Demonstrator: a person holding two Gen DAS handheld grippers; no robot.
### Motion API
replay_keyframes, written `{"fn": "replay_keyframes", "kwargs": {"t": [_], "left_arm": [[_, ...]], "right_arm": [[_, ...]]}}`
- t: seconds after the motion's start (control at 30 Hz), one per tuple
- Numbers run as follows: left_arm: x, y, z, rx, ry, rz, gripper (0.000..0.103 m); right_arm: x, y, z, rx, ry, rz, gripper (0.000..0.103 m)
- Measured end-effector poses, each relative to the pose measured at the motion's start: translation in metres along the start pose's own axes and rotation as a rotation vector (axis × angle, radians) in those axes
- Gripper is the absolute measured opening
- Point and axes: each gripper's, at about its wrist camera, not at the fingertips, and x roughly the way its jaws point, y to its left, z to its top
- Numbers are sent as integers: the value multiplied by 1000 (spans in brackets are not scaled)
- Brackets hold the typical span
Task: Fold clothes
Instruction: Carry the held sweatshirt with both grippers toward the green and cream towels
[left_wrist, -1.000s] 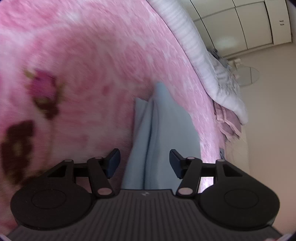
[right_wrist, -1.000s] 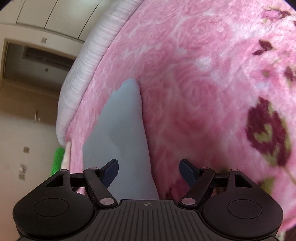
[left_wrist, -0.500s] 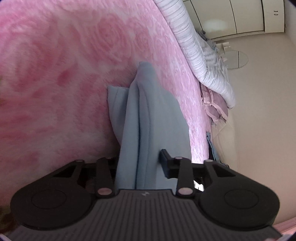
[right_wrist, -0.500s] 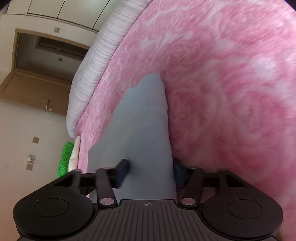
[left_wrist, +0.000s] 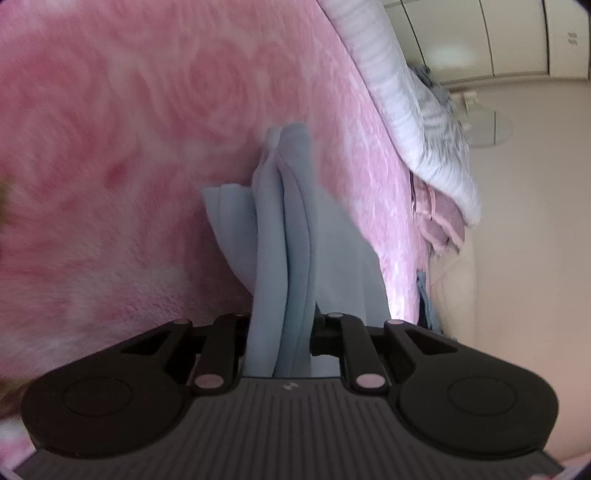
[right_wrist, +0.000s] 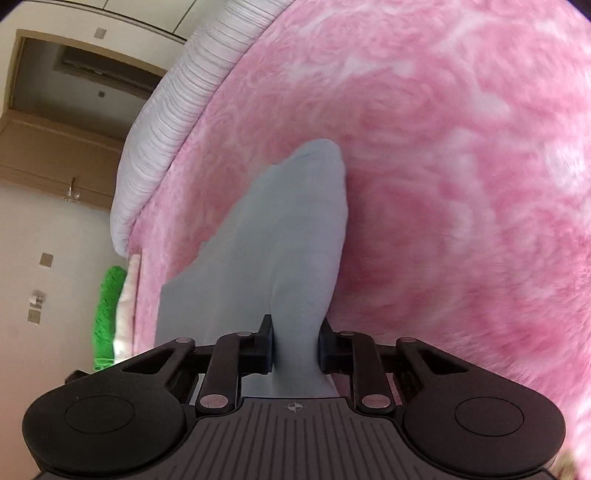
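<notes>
A light blue garment lies bunched in long folds on a pink rose-patterned fleece blanket. My left gripper has its jaws closing, and a thick bundle of those folds is pinched between the pads. In the right wrist view the same garment rises smooth and tapered from the blanket. My right gripper is closing too, both pads pressing on a narrow neck of the cloth. Both near ends of the garment are hidden behind the gripper bodies.
A white striped duvet runs along the bed's far edge, seen also in the right view. A pink cloth bundle sits at the bed's corner. A green item hangs past the bed edge. A wooden door and cupboards stand behind.
Both grippers went from wide open around the blue garment to pinching it. The cloth has gathered into folds and lifted slightly as both hands moved across the blanket.
</notes>
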Motion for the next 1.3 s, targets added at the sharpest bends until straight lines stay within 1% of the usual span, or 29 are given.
{"fn": "replay_keyframes", "kwargs": {"t": [0.13, 0.2, 0.3, 0.43, 0.57, 0.63, 0.77, 0.83, 0.87, 0.97, 1.03, 1.1, 1.17, 1.23, 1.27, 1.3], "left_arm": [[-56, -13, 8, -62, -46, -22, 13], [-85, -16, 13, -83, -68, -15, 13], [-136, -14, 21, -118, -100, -1, 13], [-214, -6, 55, -154, -121, 12, 13], [-296, 6, 101, -159, -105, 36, 13], [-334, 13, 126, -133, -112, 44, 13], [-396, 31, 189, -105, -150, 71, 13], [-423, 36, 224, -82, -175, 88, 13], [-434, 36, 242, -61, -192, 85, 13], [-461, 36, 299, 0, -247, 56, 13], [-468, 41, 335, 34, -278, 34, 13], [-470, 52, 366, 61, -296, 23, 14], [-467, 69, 392, 83, -303, 21, 14], [-448, 97, 412, 58, -284, 41, 17], [-438, 116, 414, 20, -265, 86, 19], [-427, 136, 417, -17, -245, 130, 19]], "right_arm": [[-11, 51, 7, 11, 34, 28, 20], [-11, 79, 9, 12, 55, 47, 20], [2, 125, 8, -8, 95, 54, 20], [33, 200, 0, -10, 138, 62, 20], [66, 277, -18, 16, 154, 62, 20], [90, 317, -22, 21, 152, 72, 20], [152, 386, -22, 15, 162, 117, 20], [186, 423, -18, -11, 162, 135, 20], [201, 441, -14, -28, 155, 149, 20], [242, 490, 0, -81, 116, 204, 20], [268, 518, 12, -121, 72, 240, 20], [292, 537, 23, -154, 31, 267, 20], [322, 544, 30, -165, 4, 276, 20], [356, 541, 34, -148, 3, 273, 21], [376, 534, 35, -136, 18, 245, 22], [399, 525, 34, -122, 45, 197, 26]]}}
